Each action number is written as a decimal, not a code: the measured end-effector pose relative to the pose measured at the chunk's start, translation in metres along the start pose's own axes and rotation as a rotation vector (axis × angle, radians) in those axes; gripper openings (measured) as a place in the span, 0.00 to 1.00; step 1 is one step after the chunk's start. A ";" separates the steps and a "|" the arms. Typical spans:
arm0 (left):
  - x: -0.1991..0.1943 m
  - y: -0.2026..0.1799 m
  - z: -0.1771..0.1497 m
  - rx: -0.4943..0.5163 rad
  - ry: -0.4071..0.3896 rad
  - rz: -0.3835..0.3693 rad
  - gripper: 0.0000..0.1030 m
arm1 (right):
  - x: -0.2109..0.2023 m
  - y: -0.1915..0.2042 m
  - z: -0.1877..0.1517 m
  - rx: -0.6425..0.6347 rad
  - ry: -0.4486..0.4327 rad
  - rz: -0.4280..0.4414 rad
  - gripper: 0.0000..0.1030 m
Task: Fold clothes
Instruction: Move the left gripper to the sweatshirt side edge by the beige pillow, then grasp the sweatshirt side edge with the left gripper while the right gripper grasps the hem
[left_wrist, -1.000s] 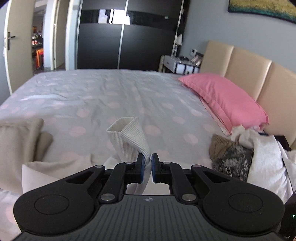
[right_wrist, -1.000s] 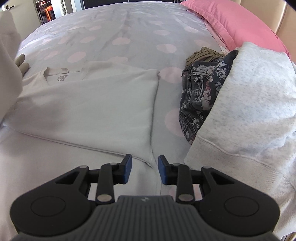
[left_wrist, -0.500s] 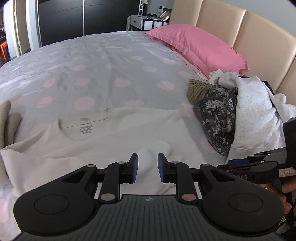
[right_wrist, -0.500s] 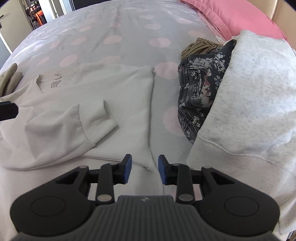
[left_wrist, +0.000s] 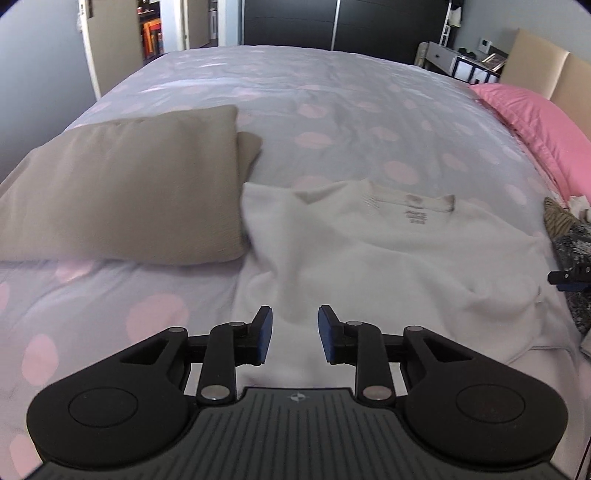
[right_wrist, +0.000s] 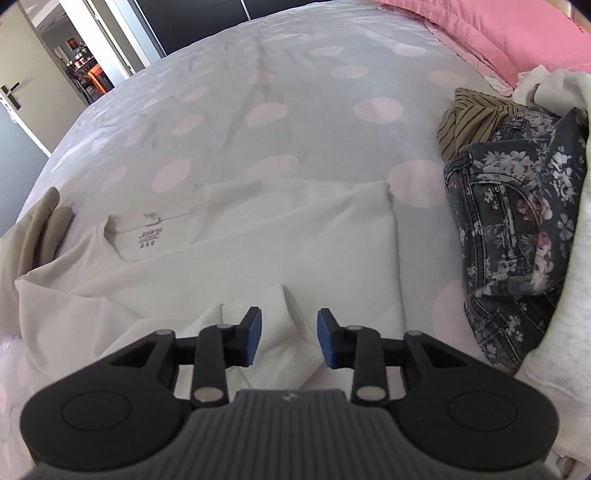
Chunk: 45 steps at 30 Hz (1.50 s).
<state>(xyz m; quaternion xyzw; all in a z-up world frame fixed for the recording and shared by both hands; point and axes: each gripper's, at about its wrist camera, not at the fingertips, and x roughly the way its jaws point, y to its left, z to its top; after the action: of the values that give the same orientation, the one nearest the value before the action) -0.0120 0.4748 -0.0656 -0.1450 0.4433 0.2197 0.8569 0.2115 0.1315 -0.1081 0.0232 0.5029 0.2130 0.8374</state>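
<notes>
Two sets of tongs, one in each of my hands, both tipped down over the bed. My left gripper (left_wrist: 295, 334) is right at the near edge of the cream sweatshirt (left_wrist: 399, 254), its blue pads spreading apart as I speak, with nothing pinched between them, only cloth lying loose underneath. My right gripper (right_wrist: 287, 338) stands part open too, pads well clear of each other, hovering over the ribbed cuff (right_wrist: 284, 332) of the sleeve that lies folded across the sweatshirt's body; the cuff shows in the gap, but the pads are not pressing on it, so I've got hold of nothing. The sweatshirt itself lies flat on the grey bedspread with pink dots (right_wrist: 306, 122), neck label (right_wrist: 149, 236) facing up, collar away from me. Just beside it on my left sits a folded tan garment (left_wrist: 125, 184), touching the sweatshirt's shoulder. Off to my right is the unfolded heap: dark floral jeans (right_wrist: 517, 221) nearest the sweatshirt, a brown striped piece (right_wrist: 469, 118) behind them, and a pale grey fleece top (right_wrist: 576, 258) draped over the far side. Beyond that, a pink pillow (left_wrist: 535, 122) lies against the beige padded headboard (left_wrist: 546, 70). Farthest off, black wardrobe doors (left_wrist: 332, 22) and an open doorway (left_wrist: 162, 29).
</notes>
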 end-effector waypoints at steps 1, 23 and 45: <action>0.003 0.008 -0.002 -0.009 0.014 0.014 0.24 | 0.006 0.000 0.001 0.008 -0.003 -0.009 0.37; 0.023 0.032 0.000 -0.012 0.043 0.113 0.25 | -0.021 -0.021 -0.025 0.017 0.103 -0.080 0.12; 0.075 0.038 0.111 -0.222 0.008 0.084 0.45 | -0.005 -0.029 0.011 0.108 0.027 -0.010 0.40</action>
<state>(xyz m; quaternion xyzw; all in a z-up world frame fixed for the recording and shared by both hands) 0.0845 0.5752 -0.0670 -0.2209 0.4256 0.3026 0.8237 0.2287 0.1048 -0.1064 0.0630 0.5253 0.1815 0.8290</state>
